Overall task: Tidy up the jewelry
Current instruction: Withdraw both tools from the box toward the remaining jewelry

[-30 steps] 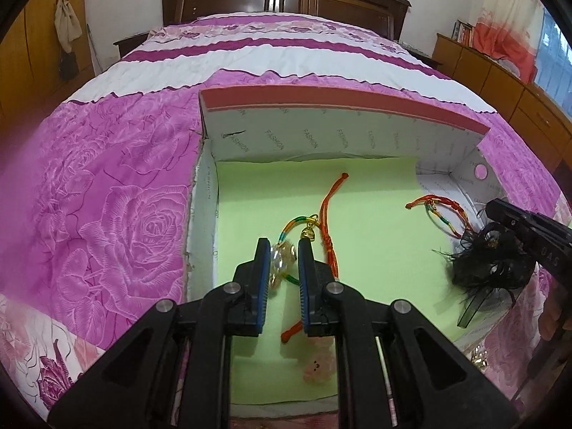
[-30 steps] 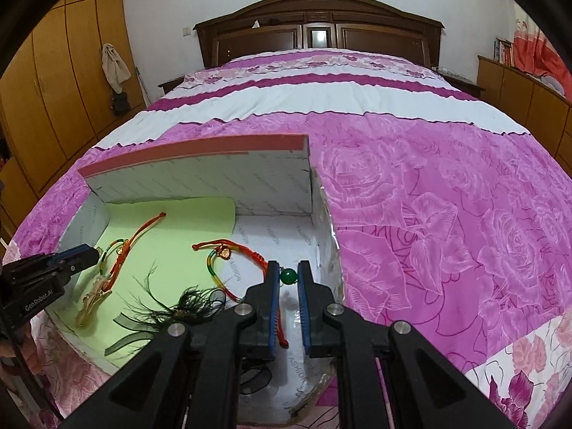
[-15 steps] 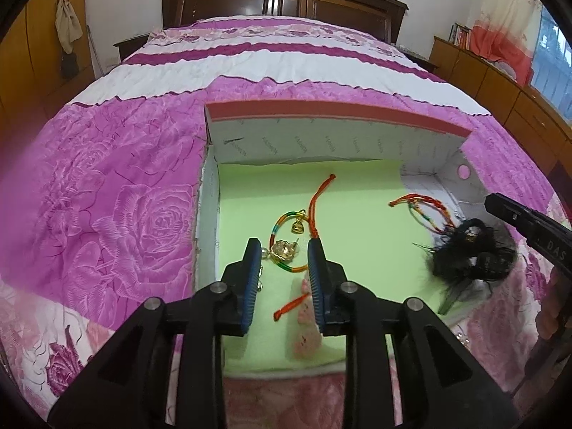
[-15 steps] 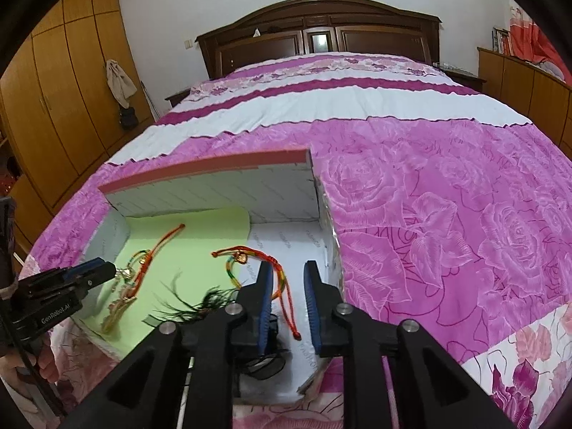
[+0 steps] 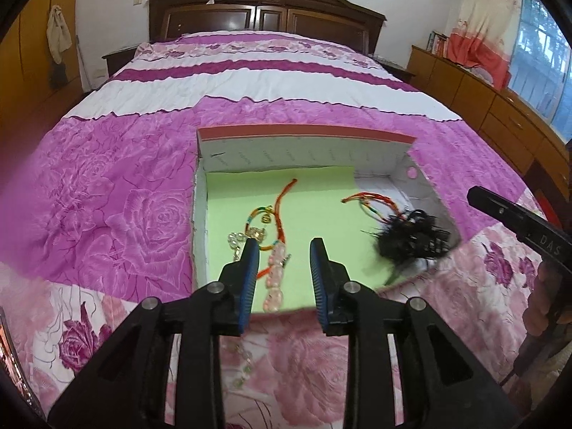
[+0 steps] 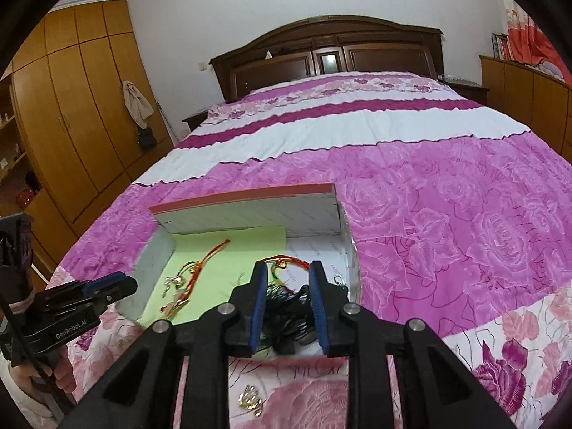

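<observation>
Your left gripper (image 5: 284,250) hung above the near edge of the shallow box (image 5: 304,132) on the pink rose bedspread (image 5: 107,196). Its jaws had just been opening and stood partly apart, pads touching nothing; the pink bead bracelet (image 5: 273,279) showed in the gap but lay below on the green liner (image 5: 321,207), not gripped. Beside the beads lay the orange cord (image 5: 284,200), a small gold charm (image 5: 266,218) and a clear-stone piece (image 5: 236,239), all on the liner's left part.

Your right gripper (image 6: 287,282) was over the box's right end, jaws likewise just opened to a modest gap, empty. Below it sat the black feathered piece (image 6: 289,316) on the bare white floor, with the red and multicolour cord bracelet (image 6: 286,261) just behind, touching it.

A gold trinket (image 6: 250,402) lay outside the box on the bedspread, near your right gripper's frame. Another small beaded piece (image 5: 245,364) lay outside too, under the left gripper; type unclear. A hand (image 6: 46,375) gripped the left tool's handle.
</observation>
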